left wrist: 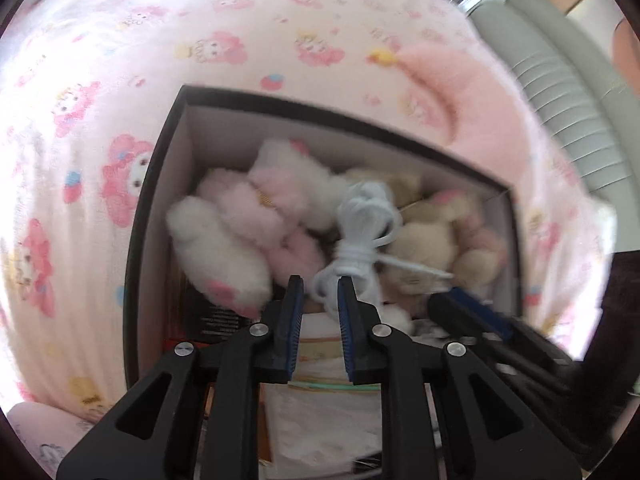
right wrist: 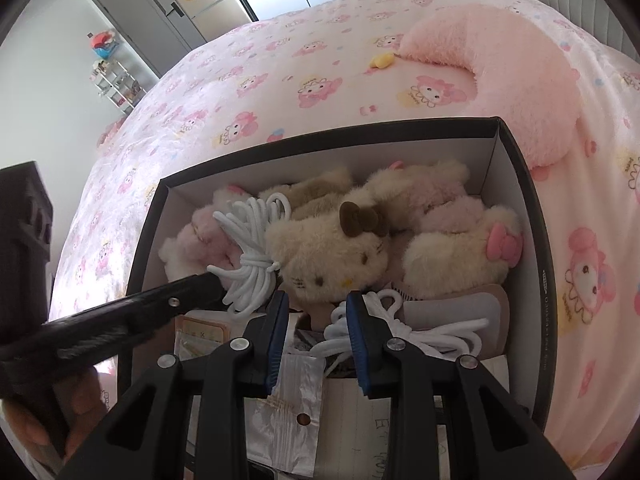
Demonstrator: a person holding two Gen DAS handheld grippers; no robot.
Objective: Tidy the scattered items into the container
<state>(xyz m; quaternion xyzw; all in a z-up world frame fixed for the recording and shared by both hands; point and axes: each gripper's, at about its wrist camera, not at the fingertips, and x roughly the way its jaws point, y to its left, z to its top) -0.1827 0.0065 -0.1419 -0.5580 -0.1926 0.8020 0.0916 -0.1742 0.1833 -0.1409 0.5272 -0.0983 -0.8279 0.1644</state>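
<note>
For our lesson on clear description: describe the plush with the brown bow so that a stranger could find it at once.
Start at the pink cartoon-print bed, where an open black box sits. Among the soft toys inside, find the beige cat plush near the middle, next to a white cord bundle. It alone wears a dark brown bow; the beige neighbour to its right has a pink one.

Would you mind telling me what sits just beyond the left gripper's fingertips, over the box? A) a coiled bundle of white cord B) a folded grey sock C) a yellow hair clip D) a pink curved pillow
A: in the left wrist view a coiled white cord bundle hangs just past the left gripper, above the plush toys in the dark box.
</note>
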